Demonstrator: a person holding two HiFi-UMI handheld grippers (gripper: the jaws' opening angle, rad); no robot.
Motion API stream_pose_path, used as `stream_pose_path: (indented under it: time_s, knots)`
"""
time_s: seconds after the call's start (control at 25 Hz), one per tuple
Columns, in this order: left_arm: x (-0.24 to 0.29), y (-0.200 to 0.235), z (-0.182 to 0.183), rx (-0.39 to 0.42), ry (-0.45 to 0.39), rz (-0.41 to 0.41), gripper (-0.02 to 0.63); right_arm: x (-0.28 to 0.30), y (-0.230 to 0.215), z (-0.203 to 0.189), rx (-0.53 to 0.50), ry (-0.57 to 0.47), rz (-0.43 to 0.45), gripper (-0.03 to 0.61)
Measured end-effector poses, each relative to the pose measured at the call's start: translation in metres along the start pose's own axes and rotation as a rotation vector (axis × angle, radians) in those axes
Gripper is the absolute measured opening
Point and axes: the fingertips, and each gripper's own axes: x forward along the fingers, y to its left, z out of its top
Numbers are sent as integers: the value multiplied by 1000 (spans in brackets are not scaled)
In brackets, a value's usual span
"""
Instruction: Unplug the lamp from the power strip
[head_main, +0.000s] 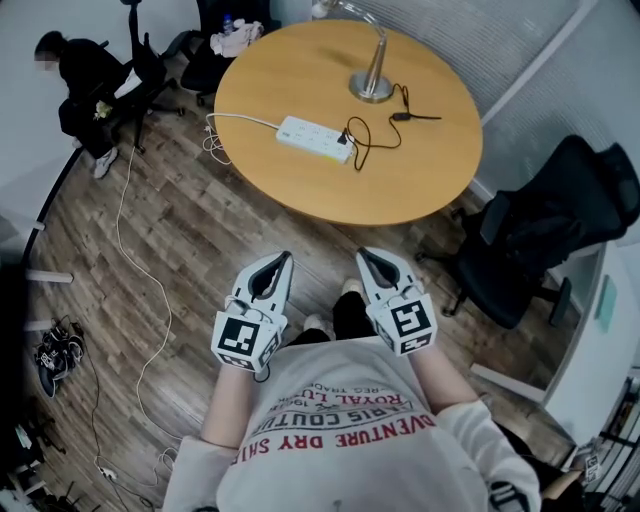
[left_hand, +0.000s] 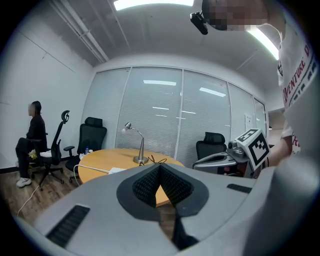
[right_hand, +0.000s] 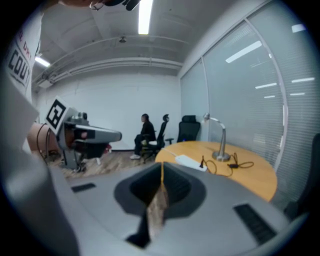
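Observation:
A white power strip (head_main: 314, 138) lies on the round wooden table (head_main: 400, 190). A black plug (head_main: 346, 138) sits in its right end. The plug's cord loops over to the silver lamp (head_main: 371, 87) at the table's far side. Both grippers hover over the floor in front of my body, well short of the table. My left gripper (head_main: 283, 260) and right gripper (head_main: 365, 254) are shut with nothing between the jaws. The left gripper view shows the lamp (left_hand: 141, 150) and the strip (left_hand: 117, 170) beyond the left gripper's closed tips (left_hand: 160, 167). The right gripper view shows the lamp (right_hand: 220, 142) and the strip (right_hand: 190, 161).
A black office chair (head_main: 545, 235) stands right of the table, and more chairs stand behind it. A person (head_main: 85, 90) sits at the far left. The strip's white cable (head_main: 130, 250) trails across the wooden floor. Shoes (head_main: 55, 350) lie at the left edge.

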Motion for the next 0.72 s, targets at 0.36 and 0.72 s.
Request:
stream_pose_path:
  time_s: [0.36, 0.72]
  knots:
    - [71, 39, 4, 7, 26, 60, 28, 68, -64, 12, 33, -13, 53, 31]
    - [178, 89, 30, 27, 19, 141, 28, 146, -166, 39, 10, -11, 109, 31]
